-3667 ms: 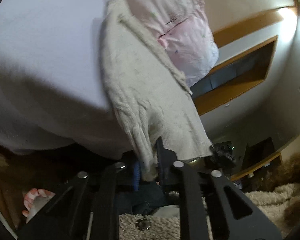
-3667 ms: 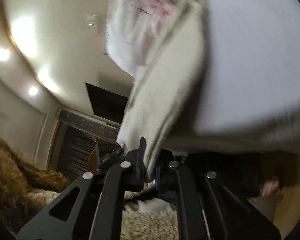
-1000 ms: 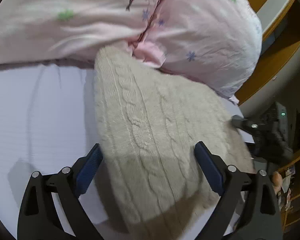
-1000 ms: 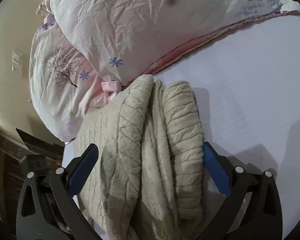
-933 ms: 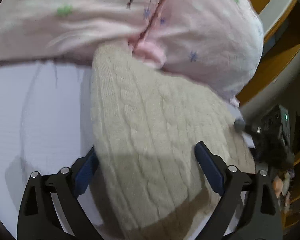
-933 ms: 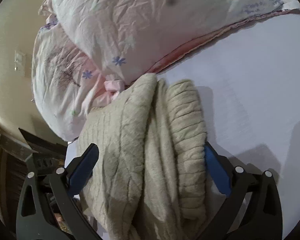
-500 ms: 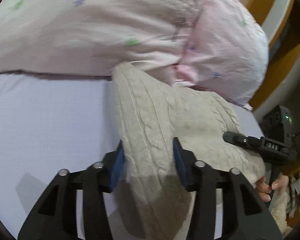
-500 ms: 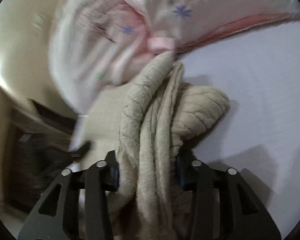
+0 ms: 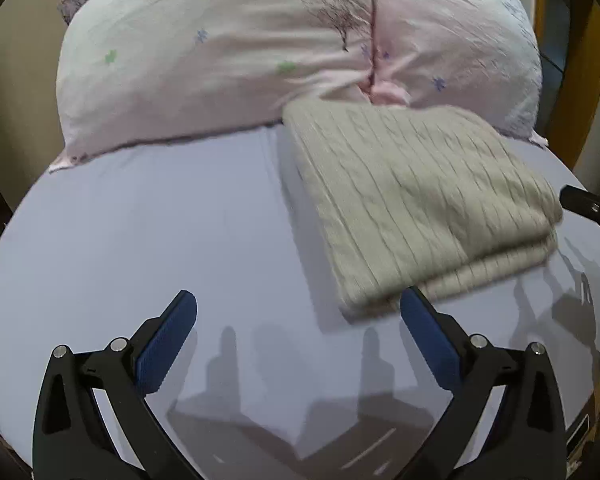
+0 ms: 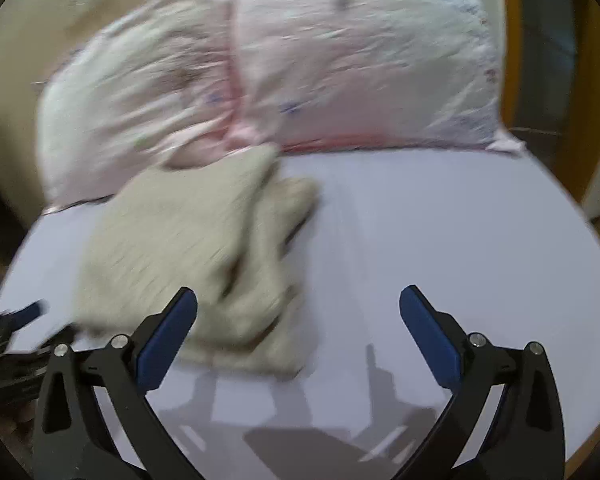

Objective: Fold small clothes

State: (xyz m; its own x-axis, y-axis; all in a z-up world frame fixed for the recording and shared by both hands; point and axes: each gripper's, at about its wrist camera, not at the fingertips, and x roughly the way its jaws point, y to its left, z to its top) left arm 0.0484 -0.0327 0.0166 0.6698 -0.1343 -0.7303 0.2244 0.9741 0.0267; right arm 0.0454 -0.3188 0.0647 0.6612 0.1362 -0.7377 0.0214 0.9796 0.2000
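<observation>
Both hand-held grippers have let go since half a second ago, when each was clamped on the knit; they now sit back from it with jaws spread wide.

Left hand-held gripper (image 9: pixel 298 322): blue pads apart, nothing between them, hovering over bare lavender bed sheet (image 9: pixel 140 232). Its right-side pad tip lies just beside the near corner of the folded cream cable-knit sweater (image 9: pixel 416 200); contact cannot be confirmed.

Right hand-held gripper (image 10: pixel 298 318): jaws wide, empty. Its left-side pad overlaps the near edge of the sweater (image 10: pixel 188 248) in view; this frame is motion-blurred, so touching or not cannot be told.

Sweater: lies folded in layers on the sheet, flat, its far edge up against the pink floral pillows (image 9: pixel 260 48). In the right wrist view the layers look looser and bunched on the side nearest the sheet's open area.

Pillows: two, side by side, printed with small blue and green flowers and a dark tree motif. Any print text is too blurred to read.

Right hand-held gripper's tip (image 9: pixel 588 206) shows at the left view's edge, beside the sweater.
</observation>
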